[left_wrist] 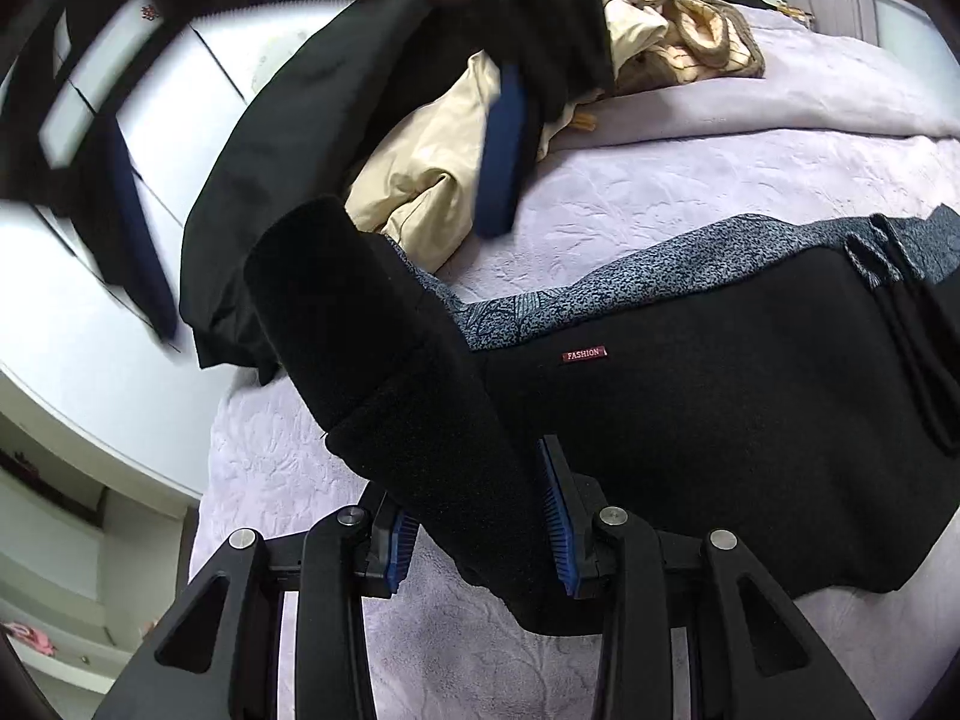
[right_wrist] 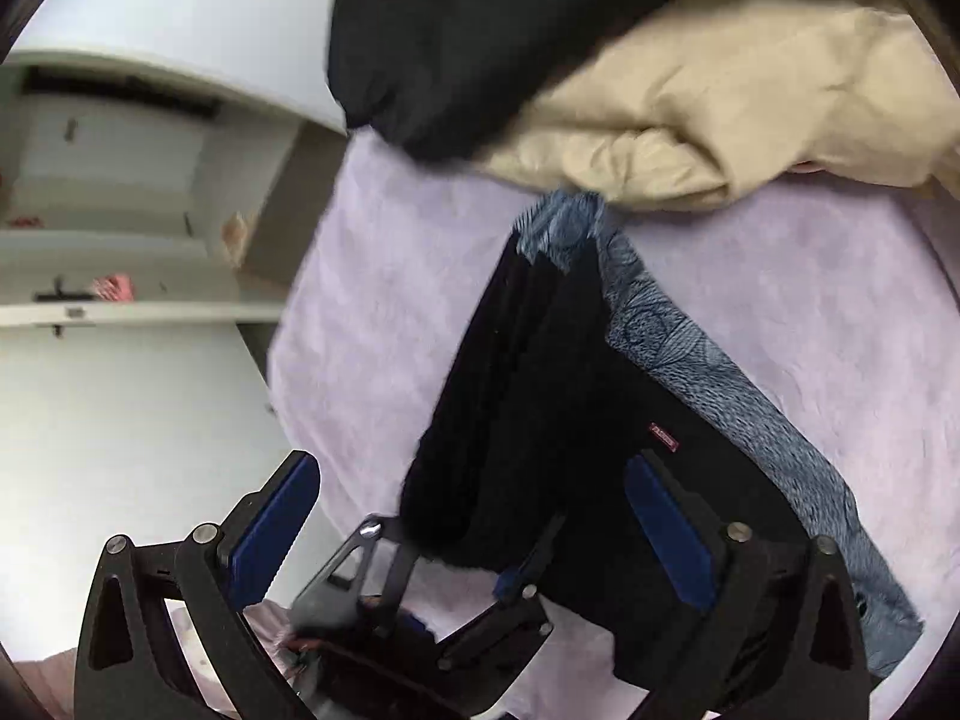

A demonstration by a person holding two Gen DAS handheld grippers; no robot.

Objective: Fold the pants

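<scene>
Black pants point(left_wrist: 690, 420) with a small red "FASHION" label point(left_wrist: 584, 354) lie folded on the lilac bedspread point(left_wrist: 690, 192), over a blue-grey patterned garment point(left_wrist: 630, 294). My left gripper point(left_wrist: 480, 534) is shut on a black pant leg point(left_wrist: 372, 360), which rises lifted toward the upper left. My right gripper point(right_wrist: 474, 528) is open and empty above the pants point(right_wrist: 540, 420), with its blue pads point(right_wrist: 666, 528) spread wide. It also shows blurred in the left wrist view point(left_wrist: 324, 192). The left gripper shows in the right wrist view point(right_wrist: 456, 576).
A beige garment point(left_wrist: 420, 168) and a black garment point(left_wrist: 288, 150) are heaped at the bed's far side, with a cream clothes pile point(left_wrist: 660, 18) beyond. White wardrobe doors point(left_wrist: 180, 78) and shelves point(right_wrist: 120, 240) stand past the bed's left edge.
</scene>
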